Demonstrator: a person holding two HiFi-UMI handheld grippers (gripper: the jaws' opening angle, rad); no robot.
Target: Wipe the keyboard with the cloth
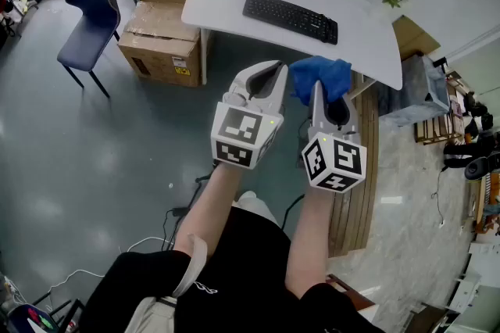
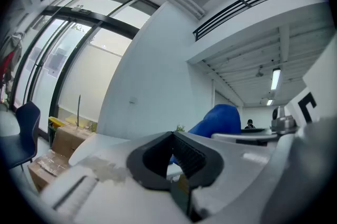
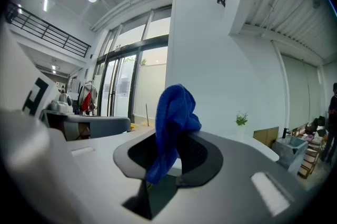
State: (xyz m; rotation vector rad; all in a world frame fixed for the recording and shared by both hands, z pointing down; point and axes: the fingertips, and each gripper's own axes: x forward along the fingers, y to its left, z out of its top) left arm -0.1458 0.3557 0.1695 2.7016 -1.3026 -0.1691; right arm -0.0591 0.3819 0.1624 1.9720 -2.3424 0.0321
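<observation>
Cloth (image 3: 176, 107) pinched in right claw (image 3: 168, 162), keyboard (image 1: 291, 17) beyond

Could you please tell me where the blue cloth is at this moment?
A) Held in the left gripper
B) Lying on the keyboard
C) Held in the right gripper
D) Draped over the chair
C: the right gripper view shows the cloth pinched between the jaws of the right gripper, and the head view shows it held short of the keyboard.
</observation>
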